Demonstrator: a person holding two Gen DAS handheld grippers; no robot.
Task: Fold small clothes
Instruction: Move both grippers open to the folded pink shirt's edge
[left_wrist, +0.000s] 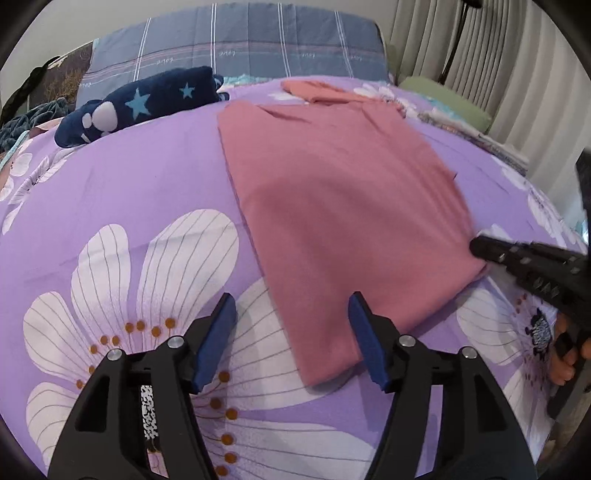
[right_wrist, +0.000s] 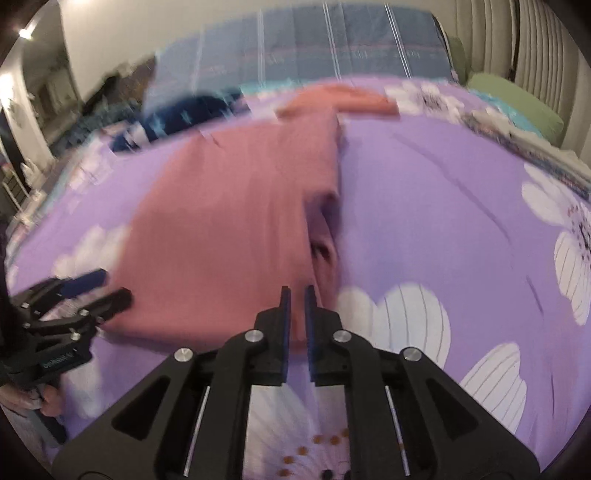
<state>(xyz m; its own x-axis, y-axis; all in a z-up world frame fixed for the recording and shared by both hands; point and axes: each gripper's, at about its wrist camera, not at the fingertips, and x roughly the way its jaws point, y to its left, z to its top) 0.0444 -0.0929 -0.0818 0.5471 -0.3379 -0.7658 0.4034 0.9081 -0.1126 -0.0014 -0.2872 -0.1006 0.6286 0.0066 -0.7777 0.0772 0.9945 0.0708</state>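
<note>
A pink garment (left_wrist: 332, 206) lies flat on the purple flowered bedspread (left_wrist: 140, 184), folded into a long strip. My left gripper (left_wrist: 291, 332) is open, its blue pads straddling the garment's near left corner just above the cloth. My right gripper (left_wrist: 476, 247) shows at the garment's right near edge. In the right wrist view the right gripper (right_wrist: 297, 295) has its jaws nearly closed at the near right edge of the garment (right_wrist: 229, 221); whether cloth is pinched between them is unclear. The left gripper (right_wrist: 99, 288) shows at lower left.
A second folded pink garment (left_wrist: 317, 90) lies beyond the first. A navy star-patterned plush (left_wrist: 140, 103) lies at the back left. A blue plaid pillow (left_wrist: 236, 44) stands at the bed's head, with a green cushion (left_wrist: 447, 99) and curtains (left_wrist: 517, 74) at right.
</note>
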